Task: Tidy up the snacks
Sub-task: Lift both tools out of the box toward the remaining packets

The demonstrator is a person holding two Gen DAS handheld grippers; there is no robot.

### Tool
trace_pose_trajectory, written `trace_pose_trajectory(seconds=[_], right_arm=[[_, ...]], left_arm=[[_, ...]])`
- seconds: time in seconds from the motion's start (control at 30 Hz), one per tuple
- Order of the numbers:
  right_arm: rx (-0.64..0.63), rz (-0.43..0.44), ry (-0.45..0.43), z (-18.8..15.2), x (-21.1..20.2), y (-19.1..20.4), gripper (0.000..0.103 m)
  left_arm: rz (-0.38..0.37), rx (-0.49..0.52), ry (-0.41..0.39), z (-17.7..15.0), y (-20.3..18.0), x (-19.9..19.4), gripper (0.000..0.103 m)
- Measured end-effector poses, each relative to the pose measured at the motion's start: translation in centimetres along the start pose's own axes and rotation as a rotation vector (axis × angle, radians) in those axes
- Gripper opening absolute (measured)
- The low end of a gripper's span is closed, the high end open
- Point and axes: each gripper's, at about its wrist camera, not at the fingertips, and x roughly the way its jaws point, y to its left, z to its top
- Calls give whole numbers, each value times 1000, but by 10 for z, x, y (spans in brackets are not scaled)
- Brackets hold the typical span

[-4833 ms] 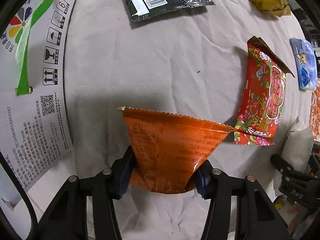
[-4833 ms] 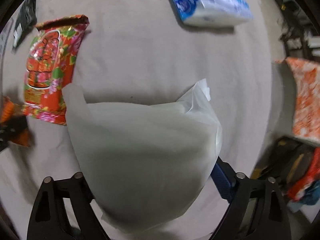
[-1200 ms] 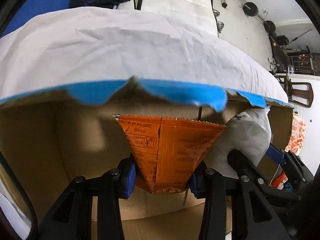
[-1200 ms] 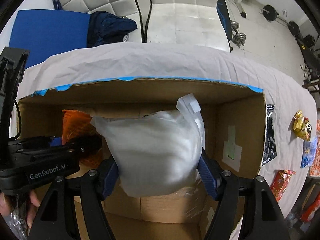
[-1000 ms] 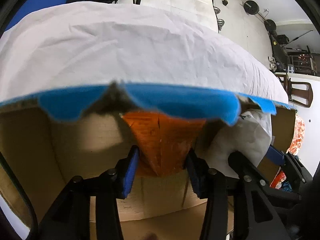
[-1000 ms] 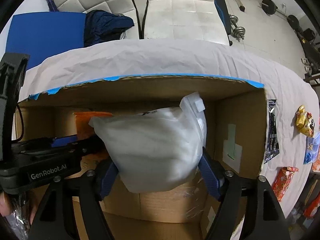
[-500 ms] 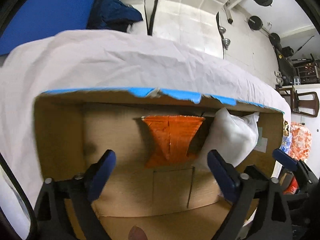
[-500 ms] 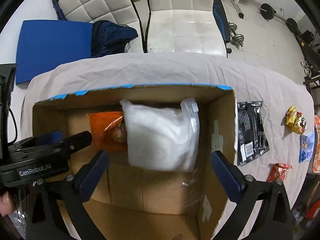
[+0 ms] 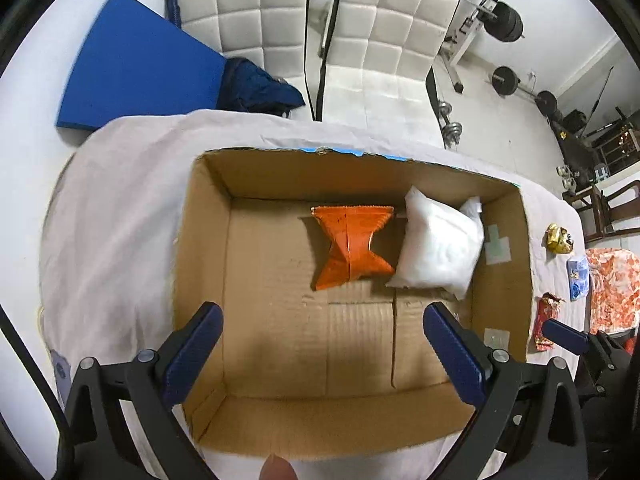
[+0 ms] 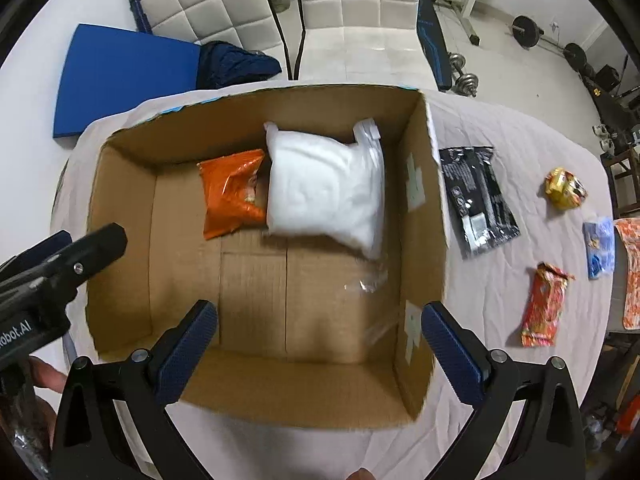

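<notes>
Both grippers hang above an open brown cardboard box (image 9: 200, 240) on the cloth-covered table (image 10: 500, 140). The left gripper (image 9: 324, 354) is spread wide and empty; the right gripper (image 10: 320, 346) is likewise released, holding nothing. On the box floor, toward 12 o'clock, an orange foil snack packet (image 9: 350, 246) lies touching a puffy white plastic bag (image 9: 438, 248) at its 3 o'clock side. Outside the box, toward 3 o'clock in the right wrist view, lie a black flat packet (image 10: 478, 204), a yellow wrapped snack (image 10: 564, 188), a blue pouch (image 10: 599, 250) and a red patterned packet (image 10: 544, 306).
</notes>
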Motion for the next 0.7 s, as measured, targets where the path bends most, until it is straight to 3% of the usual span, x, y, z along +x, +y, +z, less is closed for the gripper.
trace_pose_trajectory(seconds=[0.23, 0.5, 0.7], right_arm=[[-21, -1, -92, -40, -48, 2, 103], [-33, 52, -147, -68, -92, -5, 103], [-17, 105, -163, -75, -116, -39, 103]], left_arm=[[51, 5, -84, -32, -12, -37, 103], [51, -5, -142, -67, -20, -82, 103], [59, 2, -187, -75, -45, -113, 103]])
